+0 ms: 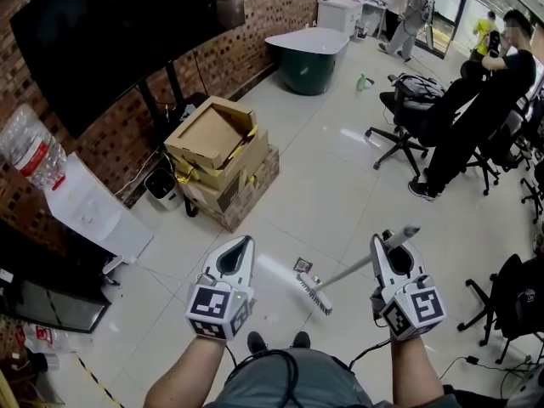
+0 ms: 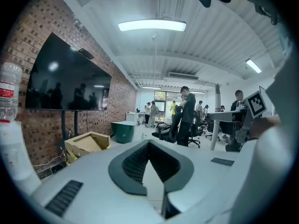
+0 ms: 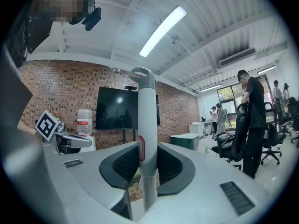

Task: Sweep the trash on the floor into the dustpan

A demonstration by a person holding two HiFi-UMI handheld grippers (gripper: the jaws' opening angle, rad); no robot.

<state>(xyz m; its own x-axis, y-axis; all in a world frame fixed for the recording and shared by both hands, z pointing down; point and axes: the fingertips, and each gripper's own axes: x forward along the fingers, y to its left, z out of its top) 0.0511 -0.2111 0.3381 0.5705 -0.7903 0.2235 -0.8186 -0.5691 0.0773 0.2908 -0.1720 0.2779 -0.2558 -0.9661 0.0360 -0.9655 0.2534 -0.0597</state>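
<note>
Right gripper (image 1: 393,245) clamped on broom handle (image 3: 142,139); left gripper (image 1: 247,241) jaws together. Broom head (image 1: 316,296) beside trash (image 1: 303,264); bare floor (image 1: 331,185) between trash and cardboard boxes (image 1: 223,155)

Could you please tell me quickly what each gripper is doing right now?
Left gripper: shut, nothing between its jaws.
Right gripper: shut on the long grey plastic broom handle.
</note>
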